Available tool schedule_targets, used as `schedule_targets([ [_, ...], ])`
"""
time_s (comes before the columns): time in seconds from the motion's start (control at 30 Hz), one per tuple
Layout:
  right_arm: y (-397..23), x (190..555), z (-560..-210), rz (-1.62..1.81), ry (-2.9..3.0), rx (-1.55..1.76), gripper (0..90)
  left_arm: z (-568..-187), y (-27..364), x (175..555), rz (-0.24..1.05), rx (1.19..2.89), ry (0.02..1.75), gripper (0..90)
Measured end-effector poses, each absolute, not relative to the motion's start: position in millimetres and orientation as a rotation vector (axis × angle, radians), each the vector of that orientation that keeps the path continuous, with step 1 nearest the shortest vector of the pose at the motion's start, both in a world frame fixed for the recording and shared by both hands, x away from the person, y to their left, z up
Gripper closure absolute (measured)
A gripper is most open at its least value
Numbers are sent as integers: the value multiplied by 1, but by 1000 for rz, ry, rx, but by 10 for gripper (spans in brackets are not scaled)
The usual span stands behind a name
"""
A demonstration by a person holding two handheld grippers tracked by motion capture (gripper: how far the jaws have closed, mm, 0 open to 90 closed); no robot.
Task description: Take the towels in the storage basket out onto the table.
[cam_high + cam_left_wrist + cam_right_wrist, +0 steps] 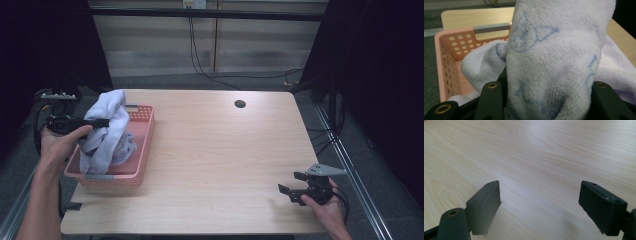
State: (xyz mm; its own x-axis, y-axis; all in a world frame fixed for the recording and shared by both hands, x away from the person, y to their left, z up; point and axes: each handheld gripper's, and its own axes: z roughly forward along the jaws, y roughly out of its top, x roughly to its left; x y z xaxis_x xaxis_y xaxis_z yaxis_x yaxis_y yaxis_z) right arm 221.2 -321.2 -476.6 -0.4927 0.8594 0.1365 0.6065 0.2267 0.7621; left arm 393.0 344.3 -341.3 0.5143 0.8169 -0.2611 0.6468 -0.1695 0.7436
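A pale lilac towel (107,125) with blue cartoon prints hangs lifted above a pink perforated basket (142,150) at the table's left edge. My left gripper (102,122) is shut on the towel, whose bunched fold (554,65) fills the space between the two black jaws; its lower end trails into the basket (451,50). More lilac cloth (125,147) lies inside the basket. My right gripper (292,187) rests low over the table's front right corner, open, with bare wood (536,202) between its jaws.
The wooden table (220,150) has a round cable hole (240,104) near its back edge. The basket has a grey handle (491,27) on its far wall. Black cables (200,55) run over the floor behind the table.
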Motion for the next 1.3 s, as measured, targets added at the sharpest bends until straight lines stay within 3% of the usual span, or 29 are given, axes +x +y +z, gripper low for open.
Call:
schedule_targets([
  [1.3, -324, 222, -477, 1114, 2179, 1375, 170, -258, 315, 404, 337, 1890, 1116, 506],
])
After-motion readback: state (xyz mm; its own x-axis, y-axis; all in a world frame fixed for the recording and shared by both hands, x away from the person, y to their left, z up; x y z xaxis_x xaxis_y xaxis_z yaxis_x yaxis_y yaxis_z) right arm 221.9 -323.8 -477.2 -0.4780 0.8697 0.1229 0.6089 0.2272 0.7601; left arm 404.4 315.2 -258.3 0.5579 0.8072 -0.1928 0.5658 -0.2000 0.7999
